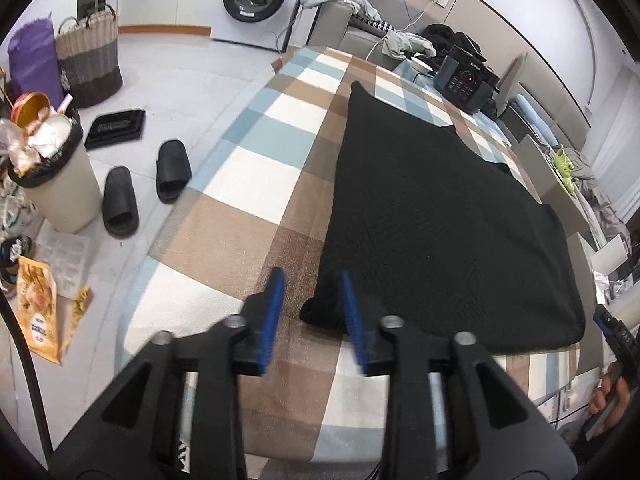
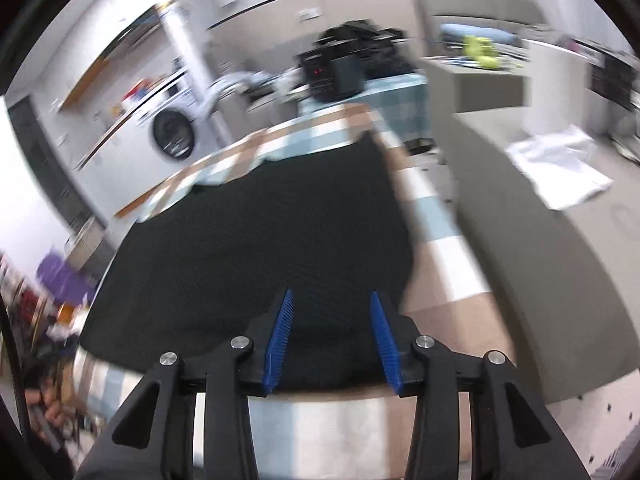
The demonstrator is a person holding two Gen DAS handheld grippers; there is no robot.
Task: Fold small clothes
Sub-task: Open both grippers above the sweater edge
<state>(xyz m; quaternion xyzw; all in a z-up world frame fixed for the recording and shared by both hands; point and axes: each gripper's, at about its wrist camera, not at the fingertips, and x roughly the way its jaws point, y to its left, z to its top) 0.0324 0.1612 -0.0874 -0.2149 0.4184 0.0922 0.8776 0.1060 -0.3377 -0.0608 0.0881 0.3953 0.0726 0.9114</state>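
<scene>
left tool [image 1: 312, 312]: jaws apart, blue pads clear of the cloth; the near-left corner of the garment [image 1: 440, 216] lies between them, not pinched.
right tool [image 2: 332, 338]: jaws apart over the garment's near edge; pads do not press on it, nothing held. This view is blurred.
garment: black, knit-looking, lying flat as one rough rectangle on the blanket [image 1: 256, 184], long side running near to far; its near-left corner bunches up a little.
step: judged to be between folds; one fold looks laid down and both tools stand free of the cloth.
next move: probably a fresh pinch on two corners or an edge, then carry it across; the pads must close on the cloth only, not on the blanket under it.
risk: the thick knit may slip or drag the blanket along.
surface: a checked blanket in tan, blue and white over what looks like a bed or sofa.
floor, left: two black slippers [image 1: 144, 188], a full bin [image 1: 56, 176], a woven basket [image 1: 90, 60].
far: a black appliance [image 1: 466, 78] with a red light on the blanket's far end; a washing machine [image 1: 256, 0] by the wall.
</scene>
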